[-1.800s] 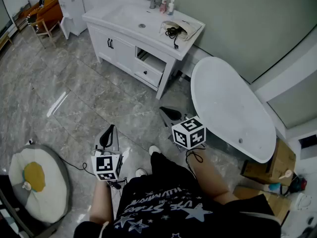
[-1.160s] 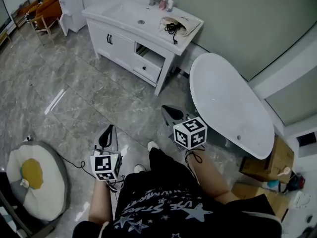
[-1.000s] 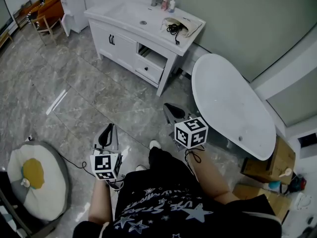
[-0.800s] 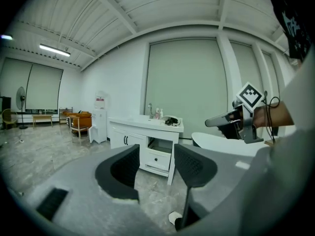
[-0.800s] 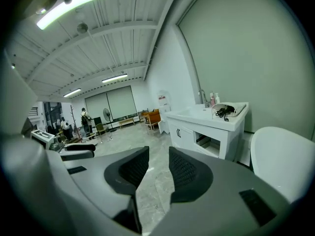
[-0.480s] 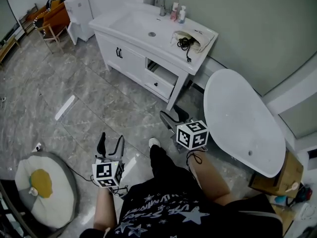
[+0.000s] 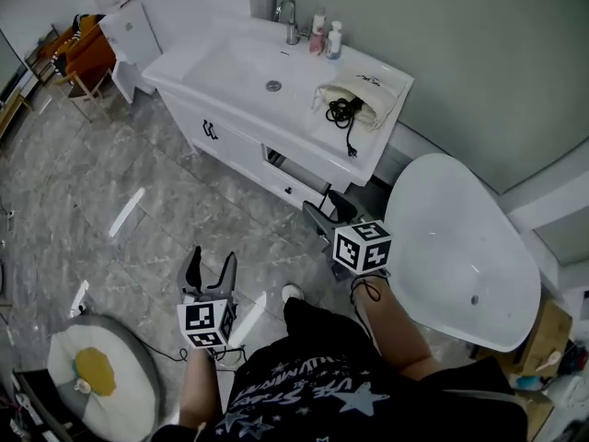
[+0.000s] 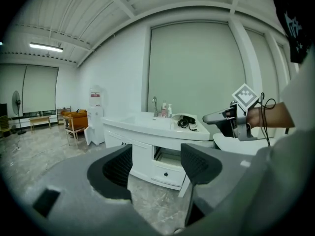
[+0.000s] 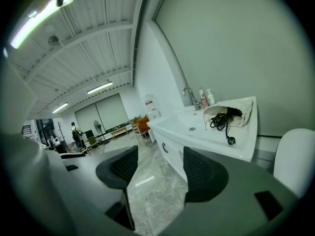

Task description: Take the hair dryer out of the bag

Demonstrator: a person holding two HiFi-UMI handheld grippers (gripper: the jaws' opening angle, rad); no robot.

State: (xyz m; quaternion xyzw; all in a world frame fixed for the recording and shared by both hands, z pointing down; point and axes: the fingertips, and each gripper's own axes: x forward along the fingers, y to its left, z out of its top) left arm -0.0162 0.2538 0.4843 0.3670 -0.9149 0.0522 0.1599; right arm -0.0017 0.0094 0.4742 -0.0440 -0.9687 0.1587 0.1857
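1. A white bathtub [image 7: 460, 238] stands just right of the vanity.
2. The counter [image 7: 184, 67] has its sink in the middle.
3. A cream bag [image 7: 368, 88] lies at the counter's right end.
4. The black hair dryer [image 7: 342, 110] sits in the bag's mouth, its cord trailing toward the front edge.
5. The left gripper [image 7: 211, 258] has its jaws wide apart and empty. The right gripper [image 7: 327, 208] is opening its jaws, with nothing between them.

Bathroom setting: sink vanity [image 7: 189, 66] beside bathtub [image 7: 460, 247].
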